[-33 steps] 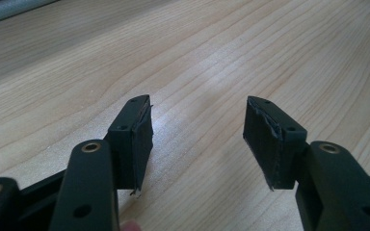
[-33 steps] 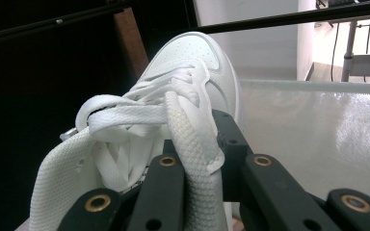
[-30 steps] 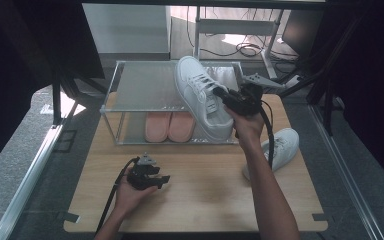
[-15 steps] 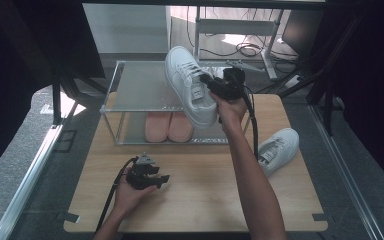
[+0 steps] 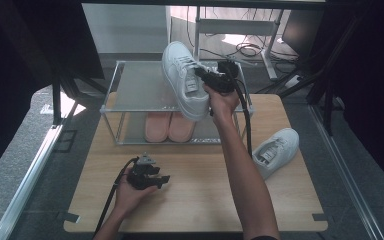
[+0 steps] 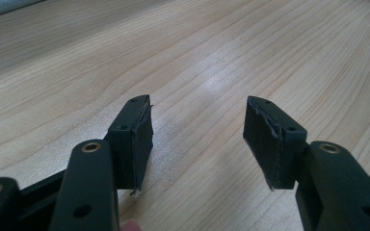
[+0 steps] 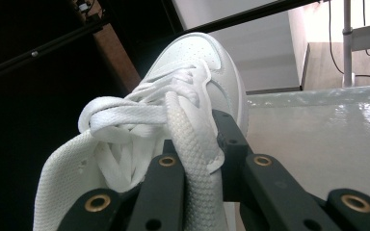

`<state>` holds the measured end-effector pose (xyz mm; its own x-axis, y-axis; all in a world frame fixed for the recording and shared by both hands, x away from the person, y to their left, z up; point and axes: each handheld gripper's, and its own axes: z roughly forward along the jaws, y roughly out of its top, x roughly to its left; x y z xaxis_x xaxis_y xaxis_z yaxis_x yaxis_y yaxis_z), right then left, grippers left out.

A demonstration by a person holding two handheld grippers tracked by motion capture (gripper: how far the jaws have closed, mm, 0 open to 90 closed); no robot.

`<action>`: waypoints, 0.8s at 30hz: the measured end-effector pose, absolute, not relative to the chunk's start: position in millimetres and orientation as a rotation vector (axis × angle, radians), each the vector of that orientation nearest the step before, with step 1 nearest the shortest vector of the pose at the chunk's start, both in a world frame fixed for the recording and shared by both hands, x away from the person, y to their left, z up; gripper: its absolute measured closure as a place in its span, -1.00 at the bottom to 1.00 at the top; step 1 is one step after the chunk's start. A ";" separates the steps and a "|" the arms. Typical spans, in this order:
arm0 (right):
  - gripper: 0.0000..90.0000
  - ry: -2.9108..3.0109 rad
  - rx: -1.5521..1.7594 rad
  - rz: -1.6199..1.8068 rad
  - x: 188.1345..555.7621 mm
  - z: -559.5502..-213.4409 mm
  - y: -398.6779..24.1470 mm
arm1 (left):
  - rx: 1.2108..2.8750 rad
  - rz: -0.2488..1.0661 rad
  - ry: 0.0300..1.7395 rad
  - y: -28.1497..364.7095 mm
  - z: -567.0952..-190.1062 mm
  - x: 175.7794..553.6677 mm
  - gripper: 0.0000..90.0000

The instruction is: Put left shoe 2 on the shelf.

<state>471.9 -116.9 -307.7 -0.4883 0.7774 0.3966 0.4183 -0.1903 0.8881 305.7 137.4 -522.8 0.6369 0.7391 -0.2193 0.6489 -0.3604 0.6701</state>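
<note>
A clear two-tier shoe rack (image 5: 130,102) stands at the far side of the wooden table (image 5: 205,200). A pair of pink slippers (image 5: 169,126) lies on its lower shelf. A white laced sneaker (image 5: 184,80) hangs above the rack's top shelf, clamped in the right gripper (image 5: 211,80). A second white sneaker (image 5: 276,151) lies on the table right of the rack. The left gripper (image 5: 161,179) rests near the table's front, left of centre.

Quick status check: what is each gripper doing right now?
Left gripper: open, nothing between its jaws, low over the wooden table.
Right gripper: shut on the white sneaker, held above the glass rack.
</note>
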 end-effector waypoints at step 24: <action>0.79 1.669 1.600 1.675 521.0 -324.5 -58.3 | 2.104 0.147 1.064 139.5 -523.3 306.8 -0.01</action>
